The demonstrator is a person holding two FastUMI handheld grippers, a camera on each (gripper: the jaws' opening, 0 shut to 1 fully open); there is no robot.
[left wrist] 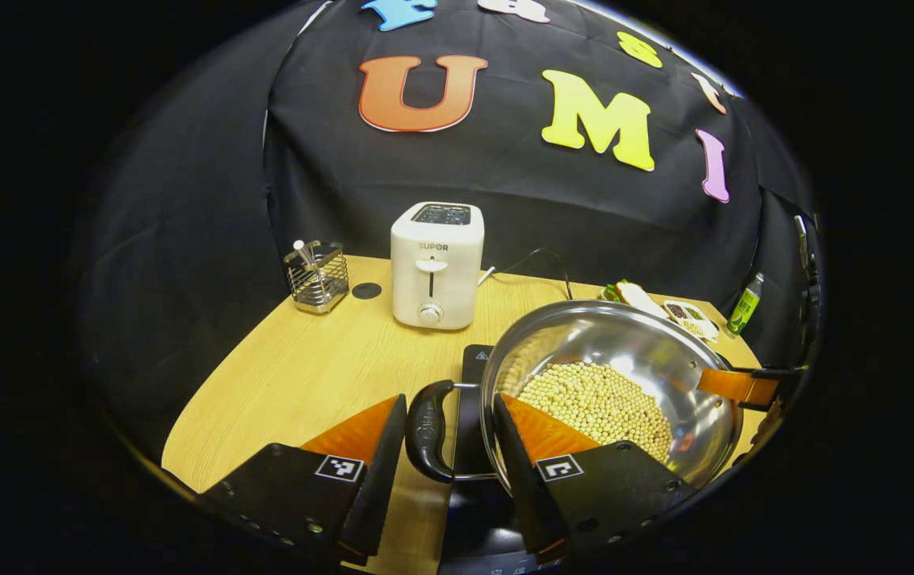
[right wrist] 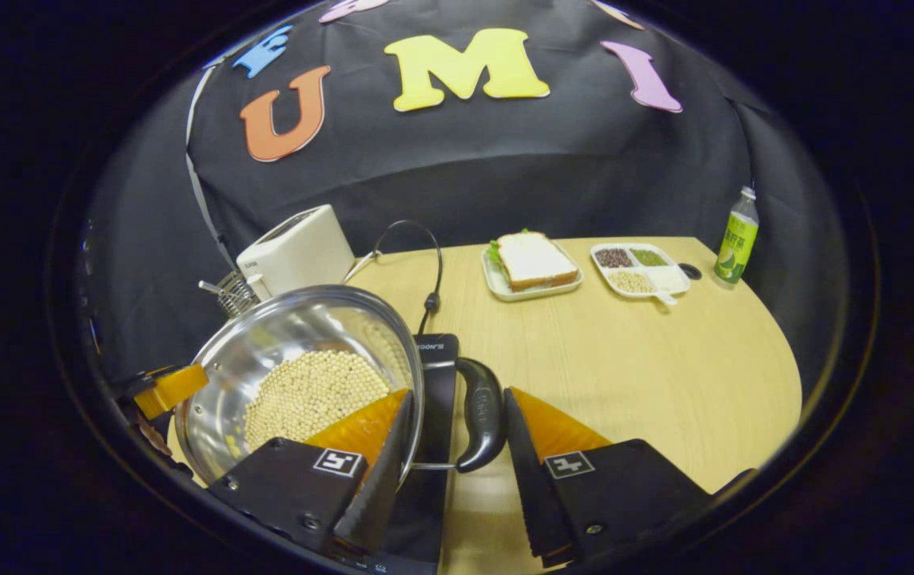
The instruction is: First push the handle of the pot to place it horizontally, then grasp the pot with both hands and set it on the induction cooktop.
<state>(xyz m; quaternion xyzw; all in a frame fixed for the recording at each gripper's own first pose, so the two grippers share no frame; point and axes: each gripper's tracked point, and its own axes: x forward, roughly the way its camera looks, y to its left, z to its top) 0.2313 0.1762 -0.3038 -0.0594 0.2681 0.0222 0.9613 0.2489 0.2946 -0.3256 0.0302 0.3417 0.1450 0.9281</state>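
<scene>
A steel pot [left wrist: 625,339] holding pale beans [left wrist: 597,403] sits over the black induction cooktop [left wrist: 469,369]; whether it rests on the cooktop or hangs just above it I cannot tell. My left gripper [left wrist: 449,399] clamps the pot's black side handle [left wrist: 427,431]: one finger is outside the handle, the other inside the rim. My right gripper [right wrist: 459,393] holds the opposite handle [right wrist: 482,415] of the pot [right wrist: 281,327] the same way. The cooktop [right wrist: 435,375] lies under it. Across the pot, in the left gripper view, a finger of the right gripper [left wrist: 733,386] reaches over the rim.
A white toaster [left wrist: 435,267] and a wire utensil holder [left wrist: 317,278] stand at the back of the wooden table [left wrist: 297,375]. A sandwich on a tray [right wrist: 533,263], a divided dish of grains [right wrist: 639,270] and a green bottle [right wrist: 737,239] stand on the other side. A cable [right wrist: 429,271] runs to the cooktop.
</scene>
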